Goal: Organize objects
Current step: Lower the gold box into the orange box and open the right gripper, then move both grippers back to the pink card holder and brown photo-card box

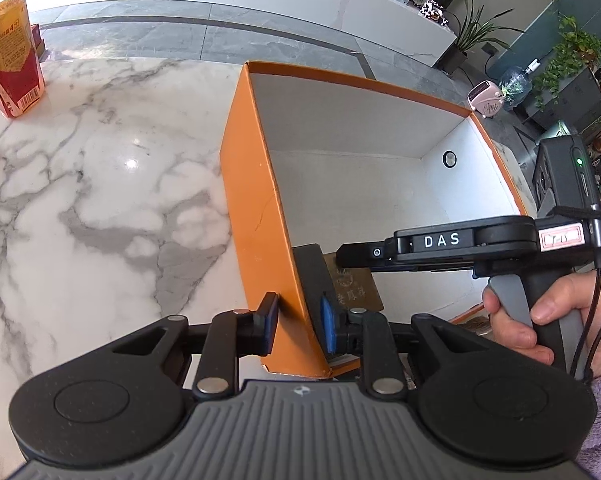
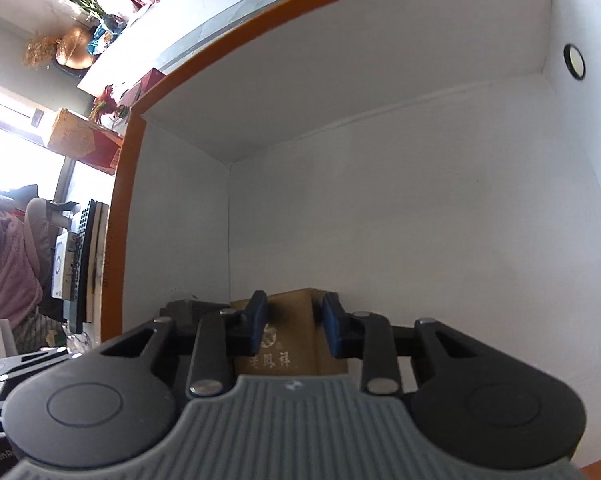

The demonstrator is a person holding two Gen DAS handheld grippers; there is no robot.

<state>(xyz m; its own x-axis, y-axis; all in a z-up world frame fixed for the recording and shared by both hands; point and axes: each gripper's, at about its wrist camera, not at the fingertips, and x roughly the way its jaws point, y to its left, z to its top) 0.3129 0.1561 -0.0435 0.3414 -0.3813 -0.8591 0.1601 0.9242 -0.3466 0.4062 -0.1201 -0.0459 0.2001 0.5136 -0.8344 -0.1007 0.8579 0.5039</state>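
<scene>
In the left wrist view, the tall orange cardboard box with a white interior (image 1: 256,216) stood on the white marble-patterned tabletop (image 1: 100,184), filling the centre and right of the frame. The left gripper (image 1: 299,326), at the lower centre, straddled the box's near orange wall: 1 blue-padded finger sat outside the wall and the other inside, both close against the cardboard, so the jaws were narrowed on that wall. Just inside the wall, beside the inner finger, a dark flat object (image 1: 312,276) leaned upright (what it was could not be told).

The small brown cardboard packet with printed characters (image 1: 356,288) lay low in the near corner of the box, in the lower centre of the frame. Above it reached the right gripper (image 1: 350,255), entering from the right edge with a hand (image 1: 540,320) on its grey trigger.

In the right wrist view, that gripper (image 2: 294,322) pointed down into the white interior, and the brown packet (image 2: 294,344) sat between its 2 blue fingers. A gap showed on each side, so the jaws were parted around it without gripping.

A red and yellow drink carton (image 1: 10,56) stood at the upper left of the left wrist view, well apart from the box.
</scene>
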